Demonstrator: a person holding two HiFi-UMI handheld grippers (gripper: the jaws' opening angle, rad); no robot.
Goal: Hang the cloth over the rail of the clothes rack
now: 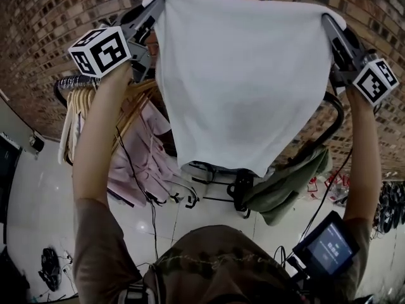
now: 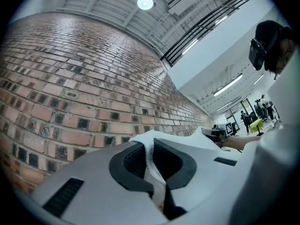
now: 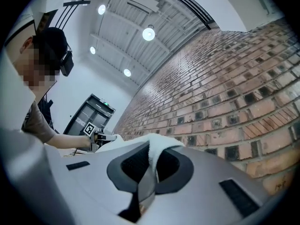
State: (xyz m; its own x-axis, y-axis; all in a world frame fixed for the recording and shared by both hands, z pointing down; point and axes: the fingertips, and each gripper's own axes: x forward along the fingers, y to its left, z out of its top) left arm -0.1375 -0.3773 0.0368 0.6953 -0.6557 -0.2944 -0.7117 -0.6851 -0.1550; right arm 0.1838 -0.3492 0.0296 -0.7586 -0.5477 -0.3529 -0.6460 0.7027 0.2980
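The cloth [image 1: 240, 75] is held spread by its upper corners, clamped in the left tool [image 1: 154, 6] and the right tool [image 1: 330, 21], with the rail [image 1: 71, 81] seen lower and behind, parallel to its top edge.

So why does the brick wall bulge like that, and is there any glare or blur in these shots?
Head view: the wide lens bows the red brick wall; the white cloth is evenly lit and sharp. Left gripper view: same bowing, dark corners, and a round ceiling lamp glares white. Right gripper view: another round lamp flares too.
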